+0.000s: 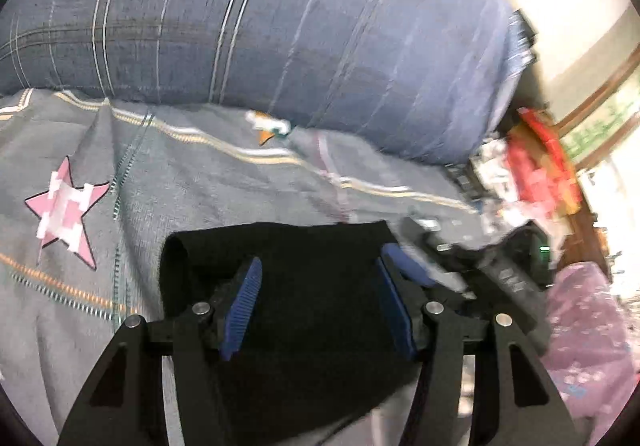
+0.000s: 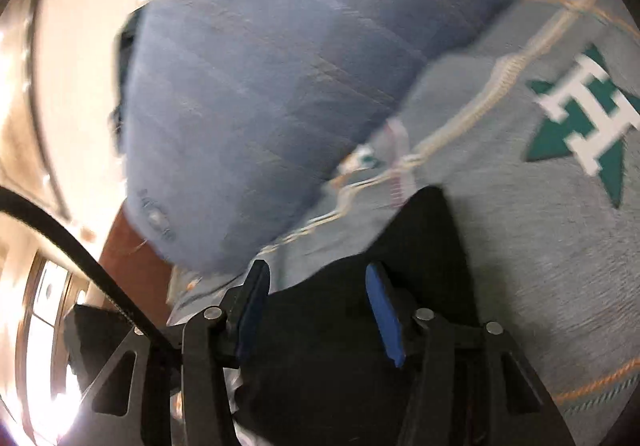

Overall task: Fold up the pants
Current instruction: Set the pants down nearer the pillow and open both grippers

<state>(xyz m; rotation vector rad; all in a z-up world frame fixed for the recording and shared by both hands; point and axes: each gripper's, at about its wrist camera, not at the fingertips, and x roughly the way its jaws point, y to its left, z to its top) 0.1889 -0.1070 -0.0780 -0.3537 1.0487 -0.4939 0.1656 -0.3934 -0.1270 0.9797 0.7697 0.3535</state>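
On a grey star-patterned bedspread [image 1: 168, 182], before a large blue pillow [image 1: 280, 26], black pants [image 1: 304, 266] lie folded. Both the left gripper [image 1: 318, 282] and right gripper [image 2: 316, 286] hover over the cloth, jaws parted with nothing pinched. The fold appears just laid; doing it well likely means lifting clear without snagging the fabric, then squaring the far edge and smoothing the left corner.
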